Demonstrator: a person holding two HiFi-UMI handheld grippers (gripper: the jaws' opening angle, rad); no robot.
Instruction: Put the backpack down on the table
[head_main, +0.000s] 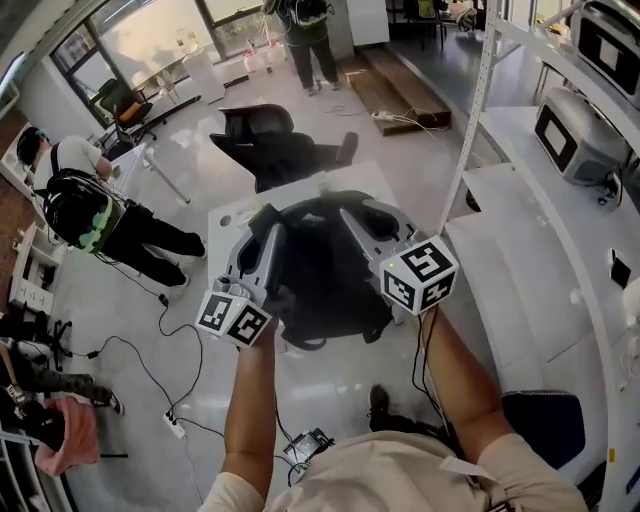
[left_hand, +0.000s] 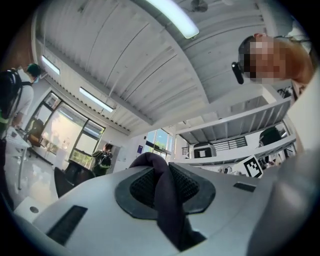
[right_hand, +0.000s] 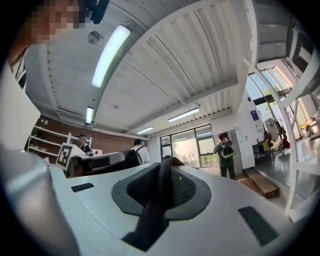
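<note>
Backpack (head_main: 320, 275), black fabric, soft and rounded. In the head view it sits between the two grippers and just below their jaw tips. The left gripper (head_main: 264, 228) is at one upper corner and the right gripper (head_main: 352, 218) at the other. Each gripper has a smooth grey shell and a black-and-white marker cube (head_main: 233, 318) at the rear. A white table (head_main: 225, 215) lies beneath and beyond the jaws; whether the bag rests on it cannot be told. In the left gripper view, the left gripper (left_hand: 160, 175) has its jaws clamped on a dark woven strap (left_hand: 167, 200). The strap loops over the tips and runs back between dark ribbed pads (left_hand: 142, 187). In the right gripper view, the right gripper (right_hand: 165, 170) is likewise closed on a dark strap (right_hand: 157, 200). This strap is flat and matte, and is pinched between dotted rubber pads (right_hand: 187, 190).
</note>
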